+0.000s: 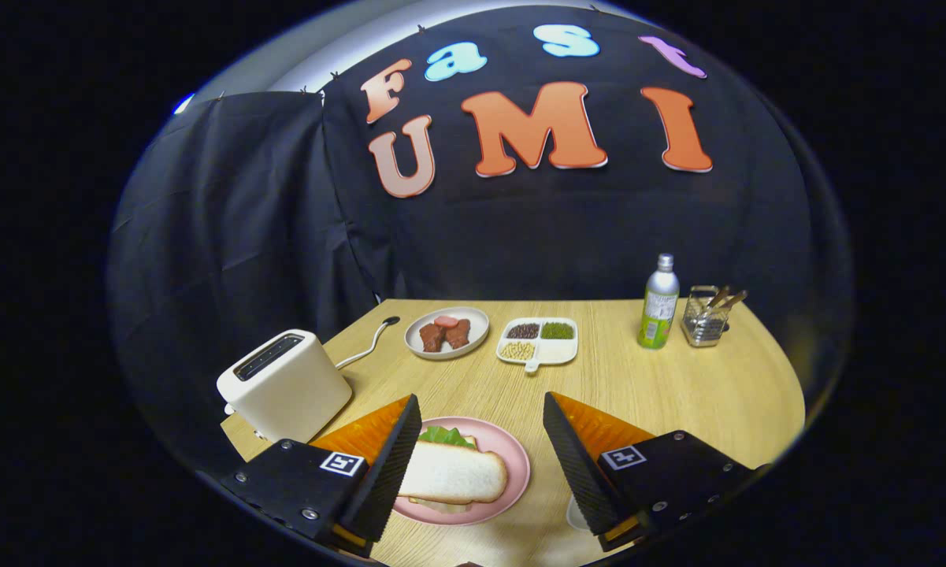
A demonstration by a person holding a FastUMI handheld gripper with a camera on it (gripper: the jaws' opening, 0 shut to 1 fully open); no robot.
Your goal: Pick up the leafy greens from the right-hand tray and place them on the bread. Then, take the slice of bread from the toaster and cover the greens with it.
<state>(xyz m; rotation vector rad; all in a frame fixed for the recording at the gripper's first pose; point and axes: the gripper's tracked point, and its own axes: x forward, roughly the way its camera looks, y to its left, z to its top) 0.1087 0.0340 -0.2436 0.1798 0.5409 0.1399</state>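
Jaws spread wide and empty, our gripper [482,441] hangs above the pink plate [520,472], where the top bread slice [453,475] covers the leafy greens [446,435]; a clumsy retreat could, we judge, nudge it askew.

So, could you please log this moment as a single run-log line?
gripper: open, holding nothing | bread slice: on greens, pink plate, between fingers | toaster: beside plate
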